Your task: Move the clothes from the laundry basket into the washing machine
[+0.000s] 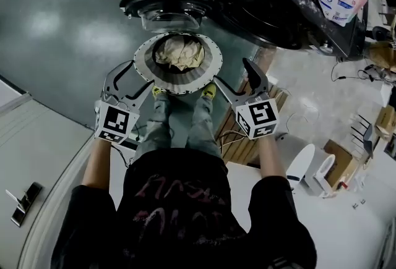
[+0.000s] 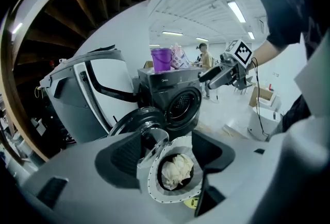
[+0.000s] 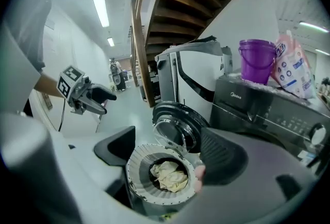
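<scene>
A round laundry basket (image 1: 146, 65) with a pale slotted rim stands on the floor at the person's feet, and crumpled cream clothes (image 1: 180, 52) lie in it. Just beyond it the dark front-loading washing machine (image 1: 260, 2) has its round door (image 1: 167, 5) swung open. My left gripper (image 1: 137, 76) hangs open at the basket's left edge and my right gripper (image 1: 236, 77) hangs open at its right edge, both empty. In the left gripper view the clothes (image 2: 176, 169) show between my left gripper's (image 2: 170, 158) jaws. The right gripper view frames the clothes (image 3: 169, 175) between my right gripper's (image 3: 167, 158) jaws.
A purple bucket (image 3: 256, 61) and a detergent pouch (image 3: 291, 66) sit on top of the washer. A large white machine (image 2: 98, 94) stands to the left of it. A wooden pallet (image 1: 247, 144), cables and white appliances (image 1: 309, 169) lie on the floor to the right.
</scene>
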### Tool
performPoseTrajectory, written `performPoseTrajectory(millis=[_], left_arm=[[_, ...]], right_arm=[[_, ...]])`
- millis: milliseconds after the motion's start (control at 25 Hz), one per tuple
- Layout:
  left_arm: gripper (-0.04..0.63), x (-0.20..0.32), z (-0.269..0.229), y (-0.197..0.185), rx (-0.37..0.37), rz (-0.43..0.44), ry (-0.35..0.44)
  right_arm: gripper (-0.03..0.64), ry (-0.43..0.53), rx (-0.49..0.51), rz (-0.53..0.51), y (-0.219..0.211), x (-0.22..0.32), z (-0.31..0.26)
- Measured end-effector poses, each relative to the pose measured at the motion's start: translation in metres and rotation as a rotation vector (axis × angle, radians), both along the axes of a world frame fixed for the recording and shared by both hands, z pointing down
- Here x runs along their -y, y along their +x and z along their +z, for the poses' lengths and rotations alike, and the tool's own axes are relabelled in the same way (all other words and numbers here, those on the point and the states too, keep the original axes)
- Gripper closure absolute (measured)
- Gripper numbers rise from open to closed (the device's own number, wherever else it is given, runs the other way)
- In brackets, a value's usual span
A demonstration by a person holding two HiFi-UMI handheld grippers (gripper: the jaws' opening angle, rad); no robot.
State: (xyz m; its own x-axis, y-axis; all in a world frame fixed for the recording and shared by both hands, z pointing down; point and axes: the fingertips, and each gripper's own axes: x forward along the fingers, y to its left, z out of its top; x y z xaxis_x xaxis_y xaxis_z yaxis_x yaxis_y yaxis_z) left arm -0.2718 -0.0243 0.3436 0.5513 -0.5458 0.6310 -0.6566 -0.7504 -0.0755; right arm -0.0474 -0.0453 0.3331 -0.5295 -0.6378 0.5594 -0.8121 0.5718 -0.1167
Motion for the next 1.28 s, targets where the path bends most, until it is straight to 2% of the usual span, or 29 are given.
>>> performPoseTrajectory(millis=[80,320,520,760,1080,1280], left_arm=[[0.275,-0.004,0.015,0.006,0.041,0.026,-0.028],[0.275,-0.002,0.057,0.016,0.059,0.045,-0.099],[0.275,-0.004,0.096,0.015,0.167,0.139,-0.119],[0.275,-0.005,0.143,0.016,0.263,0.227,-0.130],[0.272,-0.001,0.214,0.019,0.310,0.252,-0.172],[0.265,0.000,0.262,0.022,0.345,0.296,-0.180]], right_arm=[[0.216,-0.018,-0.022,-0.032,0.002,0.000,0.013],[0.210,-0.065,-0.039,-0.116,-0.001,0.003,0.052],[0.210,-0.108,-0.130,-0.222,-0.004,-0.001,0.091],[0.206,-0.151,-0.191,-0.364,-0.021,-0.002,0.142],[0.206,-0.226,-0.309,-0.496,-0.024,-0.011,0.228],[0.206,-0.223,-0.375,-0.591,-0.027,-0.019,0.279]])
